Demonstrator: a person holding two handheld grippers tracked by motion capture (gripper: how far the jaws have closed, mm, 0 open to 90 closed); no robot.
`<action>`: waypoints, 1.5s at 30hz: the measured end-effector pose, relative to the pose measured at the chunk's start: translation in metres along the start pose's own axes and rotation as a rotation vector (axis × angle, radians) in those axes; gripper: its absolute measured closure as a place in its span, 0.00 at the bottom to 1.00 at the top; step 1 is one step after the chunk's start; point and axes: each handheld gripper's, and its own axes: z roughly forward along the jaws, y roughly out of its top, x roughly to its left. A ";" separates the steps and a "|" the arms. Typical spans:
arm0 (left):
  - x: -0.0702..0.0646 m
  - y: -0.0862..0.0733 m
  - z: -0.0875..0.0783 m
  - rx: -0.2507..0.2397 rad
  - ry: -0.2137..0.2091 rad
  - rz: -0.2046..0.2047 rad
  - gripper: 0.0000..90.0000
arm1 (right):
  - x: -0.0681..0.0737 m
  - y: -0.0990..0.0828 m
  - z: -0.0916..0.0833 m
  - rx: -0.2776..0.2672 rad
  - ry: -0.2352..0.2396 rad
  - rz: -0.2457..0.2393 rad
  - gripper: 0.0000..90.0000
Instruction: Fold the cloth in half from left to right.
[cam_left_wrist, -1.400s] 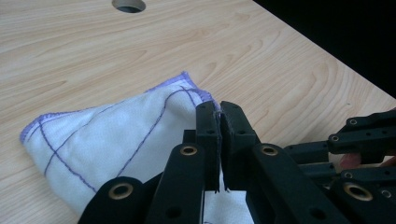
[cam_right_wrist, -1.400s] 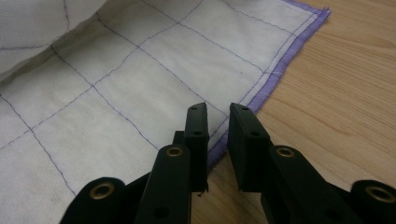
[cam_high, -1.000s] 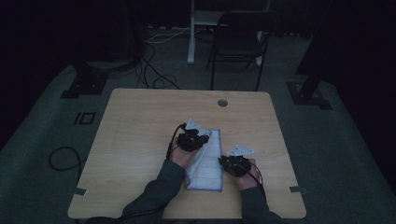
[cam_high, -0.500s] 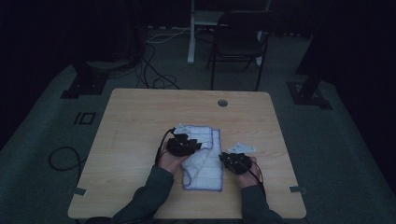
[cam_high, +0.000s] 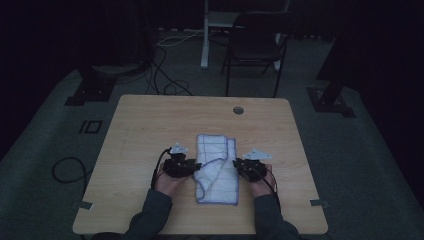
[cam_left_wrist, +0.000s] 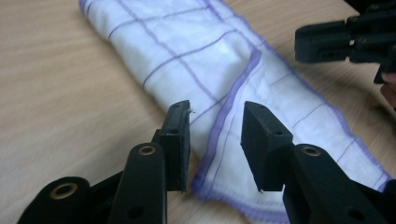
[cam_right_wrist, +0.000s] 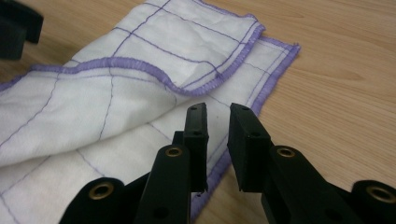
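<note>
The left gripper (cam_high: 192, 166) sits at the left edge of the cloth (cam_high: 216, 167), its jaws spread apart. They have just been opening, and in the left gripper view (cam_left_wrist: 215, 135) the purple hem of the cloth (cam_left_wrist: 196, 56) runs through the gap between them without either pad pressing on it. A second ago this gripper was farther up the tabletop, over the top left part of the cloth; half a second ago it was still over that part, and now it has drawn back toward the person and out to the left border.

The right gripper (cam_high: 239, 165) stands at the cloth's right edge, much where it was a second ago. In the right gripper view (cam_right_wrist: 218, 135) its jaws stand a little apart with the hem of the cloth (cam_right_wrist: 140, 79) below the gap; nothing is pinched.

The cloth, white with thin purple lines and a purple border, lies flat in the middle of the wooden tabletop (cam_high: 150, 125), between the two grippers. Its upper part is folded over, and a loose fold lies across the middle toward the left gripper. Earlier that upper left part was covered by the left gripper; now it lies bare.

Beyond the tabletop a dark chair (cam_high: 257, 47) stands on the floor.
</note>
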 end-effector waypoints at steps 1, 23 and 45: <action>0.001 -0.002 0.000 0.003 0.001 -0.008 0.70 | 0.000 0.001 0.001 0.006 -0.005 -0.004 0.86; 0.000 -0.026 0.005 0.051 -0.023 -0.031 0.74 | -0.017 0.048 0.055 0.017 -0.039 0.072 0.81; -0.010 -0.028 -0.011 0.007 -0.001 0.021 1.00 | -0.032 0.071 0.088 0.066 -0.030 0.097 0.98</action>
